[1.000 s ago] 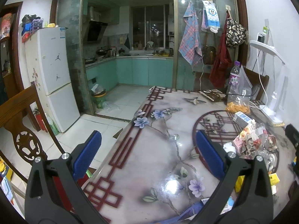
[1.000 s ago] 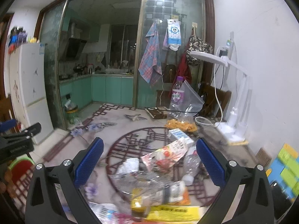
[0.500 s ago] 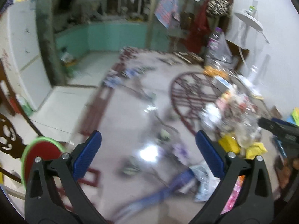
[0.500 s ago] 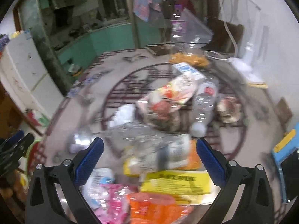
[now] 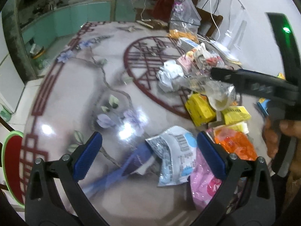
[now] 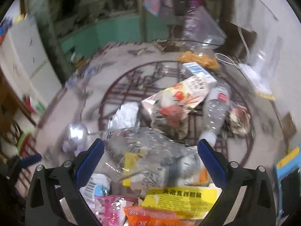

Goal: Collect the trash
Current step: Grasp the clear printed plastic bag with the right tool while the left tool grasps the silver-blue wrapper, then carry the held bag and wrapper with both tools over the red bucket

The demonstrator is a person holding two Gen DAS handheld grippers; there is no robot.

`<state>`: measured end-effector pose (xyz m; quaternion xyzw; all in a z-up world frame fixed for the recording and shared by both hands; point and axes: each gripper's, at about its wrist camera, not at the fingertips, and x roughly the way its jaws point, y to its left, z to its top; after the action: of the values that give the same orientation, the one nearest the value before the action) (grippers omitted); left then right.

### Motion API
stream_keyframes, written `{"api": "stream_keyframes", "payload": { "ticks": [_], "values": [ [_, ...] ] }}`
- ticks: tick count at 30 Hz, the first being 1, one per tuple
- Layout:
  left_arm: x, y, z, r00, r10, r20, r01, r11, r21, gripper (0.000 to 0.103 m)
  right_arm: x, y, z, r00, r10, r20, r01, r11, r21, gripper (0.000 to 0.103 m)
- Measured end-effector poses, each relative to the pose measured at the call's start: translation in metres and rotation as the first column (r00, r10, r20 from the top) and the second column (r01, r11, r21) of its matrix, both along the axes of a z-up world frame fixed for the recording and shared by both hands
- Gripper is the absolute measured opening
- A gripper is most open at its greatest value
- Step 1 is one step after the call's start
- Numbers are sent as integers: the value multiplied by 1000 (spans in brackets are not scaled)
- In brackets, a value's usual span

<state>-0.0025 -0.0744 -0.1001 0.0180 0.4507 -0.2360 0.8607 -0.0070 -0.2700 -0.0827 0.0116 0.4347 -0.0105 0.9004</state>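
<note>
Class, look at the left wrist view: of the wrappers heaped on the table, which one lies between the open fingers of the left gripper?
The blue-and-white wrapper with the barcode. It lies inside the left gripper; the pink wrapper and orange wrapper lie further right.

Pretty dim indoor lighting, with white ceiling-light glare bouncing off the glossy table (image 5: 79,101) near the front edge. Heavy motion smear across the right wrist view, milder on the left. Strong fisheye bending and black corners everywhere.

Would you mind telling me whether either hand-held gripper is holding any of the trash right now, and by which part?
Nothing is held. The left hand-held gripper is open above a white-and-blue wrapper, and the right hand-held gripper is open over a crumpled clear plastic bag.
</note>
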Motion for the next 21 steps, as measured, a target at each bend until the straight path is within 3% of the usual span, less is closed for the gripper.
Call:
{"api": "stream_keyframes", "payload": {
  "ticks": [1,3,5,10,13,16,18,21],
  "values": [
    [0,0,-1,1000,-3,-9,3,1000,-1,99,9,3,-6,1000,7,-15,-7,1000,-11,91],
    [-1,-1,-3,1000,-9,-16,9,1000,0,99,7,-3,-11,999,3,-44,-2,1000,12,47],
    [0,-4,-6,999,-21,-31,21,1000,2,99,4,-13,-10,999,-15,-45,18,998,61,38],
    [4,-13,-16,991,-71,-114,68,997,-25,99,-7,-33,9,998,-41,40,33,984,175,26],
    [1,-19,-23,983,-102,-156,96,995,-40,92,0,-26,14,997,-38,74,22,979,202,25],
    [1,-23,-30,978,-111,-179,104,993,-47,70,-4,-23,22,995,-34,96,13,977,213,25],
    [3,-24,-38,970,-107,-217,97,994,-58,42,-1,-19,24,994,-28,105,4,976,217,25],
    [7,-18,-43,963,-92,-254,73,994,-83,26,-3,-14,27,992,-24,124,-3,978,208,25]
  ]
}}
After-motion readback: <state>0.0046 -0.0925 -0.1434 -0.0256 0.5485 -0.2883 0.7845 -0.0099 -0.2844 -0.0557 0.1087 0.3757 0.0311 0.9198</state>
